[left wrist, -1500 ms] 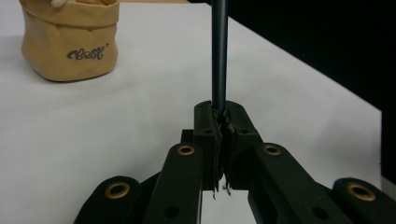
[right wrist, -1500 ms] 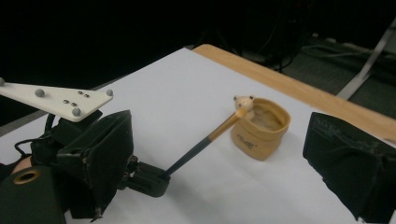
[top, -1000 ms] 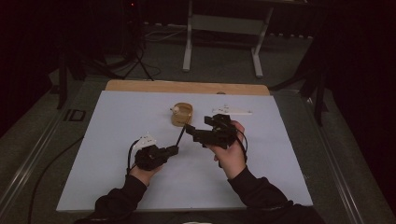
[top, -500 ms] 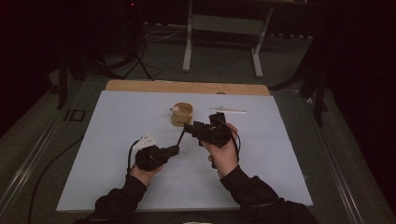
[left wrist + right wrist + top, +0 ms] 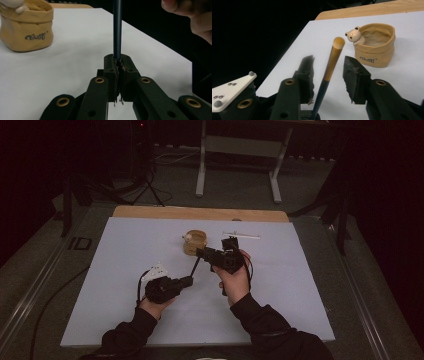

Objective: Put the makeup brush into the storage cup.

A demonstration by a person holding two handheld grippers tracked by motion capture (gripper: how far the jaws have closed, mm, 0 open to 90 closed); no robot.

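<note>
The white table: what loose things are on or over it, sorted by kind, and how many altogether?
Brush, dark handle, gold upper part, held over the table: 1
Tan pot with a little bear figure on its rim: 1
Thin white stick lying near the far edge: 1
Hand-held grippers, left gripper and right gripper: 2
Total: 5

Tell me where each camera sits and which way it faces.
High view: above the person's side, looking forward and down on the table; forearms, both hands.
Left gripper view: on the left gripper, along jaws shut on the brush; a hand at top right.
Right gripper view: on the right gripper, jaws astride the brush, not pressing.
Shared: brush and pot.
</note>
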